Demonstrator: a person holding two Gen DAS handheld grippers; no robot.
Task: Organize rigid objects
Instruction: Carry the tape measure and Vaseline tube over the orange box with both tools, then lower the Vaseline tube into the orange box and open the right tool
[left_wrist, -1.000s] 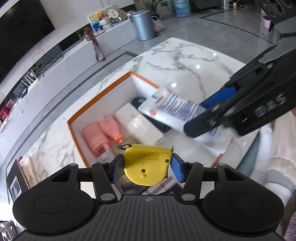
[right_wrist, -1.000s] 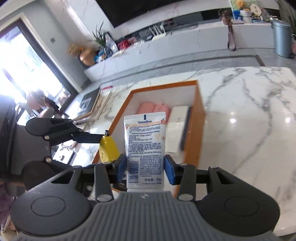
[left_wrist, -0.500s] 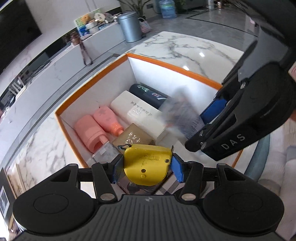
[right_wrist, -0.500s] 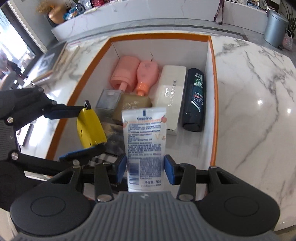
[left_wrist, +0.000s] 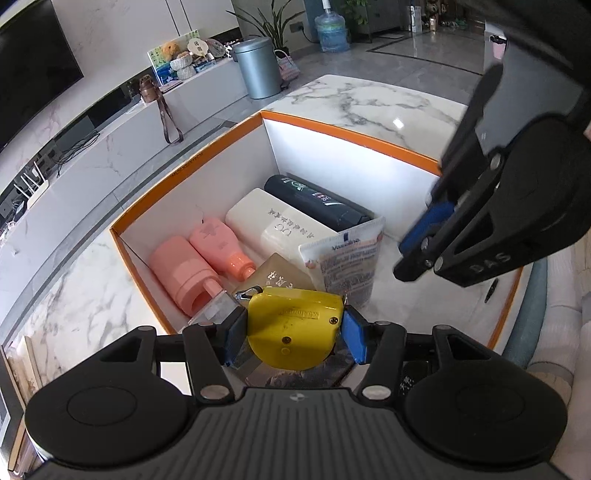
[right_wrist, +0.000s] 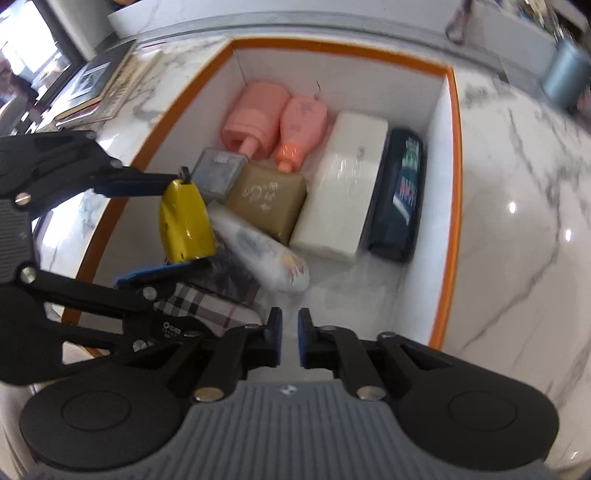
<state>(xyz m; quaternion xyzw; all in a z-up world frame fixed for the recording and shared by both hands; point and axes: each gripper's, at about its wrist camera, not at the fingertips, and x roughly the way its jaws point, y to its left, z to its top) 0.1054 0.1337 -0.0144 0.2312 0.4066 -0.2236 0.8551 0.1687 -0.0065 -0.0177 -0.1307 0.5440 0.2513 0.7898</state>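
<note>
**Yellow tape measure held over the box; tube lying loose inside**

The left gripper (left_wrist: 293, 330) has its blue pads pressed on both sides of a yellow tape measure (left_wrist: 293, 328), which hangs above the near end of the orange-rimmed box (left_wrist: 373, 138). The right gripper (right_wrist: 290, 341) has nothing between its pads; its jaws are closing, only a narrow gap left between them, and it points down into the box.

Just beyond the right gripper, the white Vaseline tube (right_wrist: 266, 254) lies loose in the box (blurred in the right wrist view, label legible in the left wrist view), leaning across a checked item (right_wrist: 207, 301) beneath it and next to a tan flat bottle (right_wrist: 266, 197).

Farther in, side by side along the box floor, lie a pink pump bottle (right_wrist: 255, 118), a smaller pink bottle (right_wrist: 301, 125), a white rectangular bottle (right_wrist: 341, 184) and a dark bottle (right_wrist: 400, 195) against the right wall. A clear grey cap (right_wrist: 218, 170) sits beside the tan bottle. The box rests on a marble table (right_wrist: 517, 206).
</note>
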